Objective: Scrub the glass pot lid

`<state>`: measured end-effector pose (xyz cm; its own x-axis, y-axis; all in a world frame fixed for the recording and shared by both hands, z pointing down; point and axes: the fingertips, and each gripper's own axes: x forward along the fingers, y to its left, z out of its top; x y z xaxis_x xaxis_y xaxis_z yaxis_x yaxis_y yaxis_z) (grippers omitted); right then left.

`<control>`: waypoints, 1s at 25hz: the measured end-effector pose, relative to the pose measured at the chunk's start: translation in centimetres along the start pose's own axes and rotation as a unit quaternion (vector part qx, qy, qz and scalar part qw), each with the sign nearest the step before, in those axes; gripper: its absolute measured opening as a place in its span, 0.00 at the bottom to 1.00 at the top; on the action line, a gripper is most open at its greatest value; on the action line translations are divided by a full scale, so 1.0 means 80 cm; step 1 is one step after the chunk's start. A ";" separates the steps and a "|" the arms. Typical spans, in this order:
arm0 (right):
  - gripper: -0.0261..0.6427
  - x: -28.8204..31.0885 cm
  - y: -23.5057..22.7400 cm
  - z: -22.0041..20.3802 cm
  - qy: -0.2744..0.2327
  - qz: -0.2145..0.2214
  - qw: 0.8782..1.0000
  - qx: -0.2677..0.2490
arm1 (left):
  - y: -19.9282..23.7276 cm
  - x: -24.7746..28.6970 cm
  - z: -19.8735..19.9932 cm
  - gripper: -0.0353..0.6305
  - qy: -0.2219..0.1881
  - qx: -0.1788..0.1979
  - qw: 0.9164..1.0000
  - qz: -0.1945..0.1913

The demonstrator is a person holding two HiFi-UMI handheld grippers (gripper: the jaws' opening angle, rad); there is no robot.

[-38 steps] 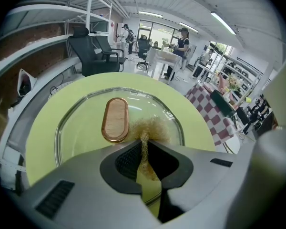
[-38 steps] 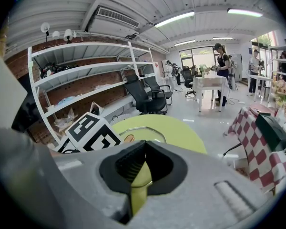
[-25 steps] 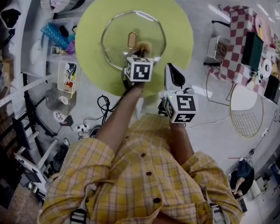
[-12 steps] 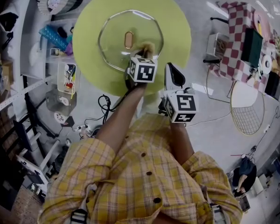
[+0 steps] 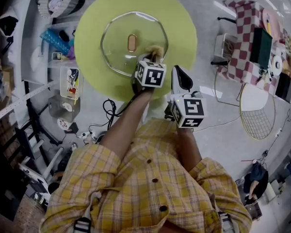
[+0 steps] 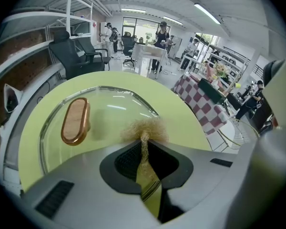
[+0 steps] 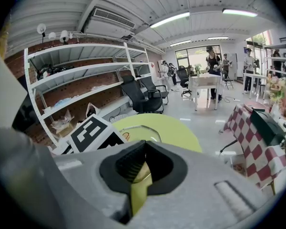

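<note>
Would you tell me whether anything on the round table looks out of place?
Nothing stands out: the glass pot lid lies flat on the table, the left hand-held gripper holding a scrubber on it.

Checkered-cloth table is standing right of the round yellow-green bench. Cables are lying on the floor beside it. Black office chairs are standing by white shelving.

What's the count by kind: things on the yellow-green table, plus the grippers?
Glass pot lid: 1
Scrubber tuft, pinched in the left gripper: 1
Grippers, the left gripper plus the right gripper: 2
Total: 4
</note>
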<state>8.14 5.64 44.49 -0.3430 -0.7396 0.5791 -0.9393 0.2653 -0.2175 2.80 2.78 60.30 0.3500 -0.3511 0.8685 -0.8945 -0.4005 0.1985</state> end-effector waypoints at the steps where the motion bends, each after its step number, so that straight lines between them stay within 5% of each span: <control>1: 0.04 0.000 0.000 0.000 0.000 -0.001 1.000 0.001 | -0.001 0.000 0.000 0.11 0.001 0.001 1.000 -0.001; 16: 0.04 -0.003 -0.009 -0.003 0.000 -0.009 1.000 0.007 | -0.031 0.012 -0.016 0.11 0.020 0.083 0.996 -0.031; 25: 0.04 -0.002 -0.003 0.003 -0.001 -0.006 1.000 0.000 | -0.029 0.004 -0.027 0.11 0.021 0.098 0.994 -0.040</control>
<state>8.38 5.53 44.25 -0.3315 -0.7441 0.5800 -0.9434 0.2560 -0.2108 4.42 5.44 61.10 0.4016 -0.2779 0.8727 -0.7917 -0.5843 0.1782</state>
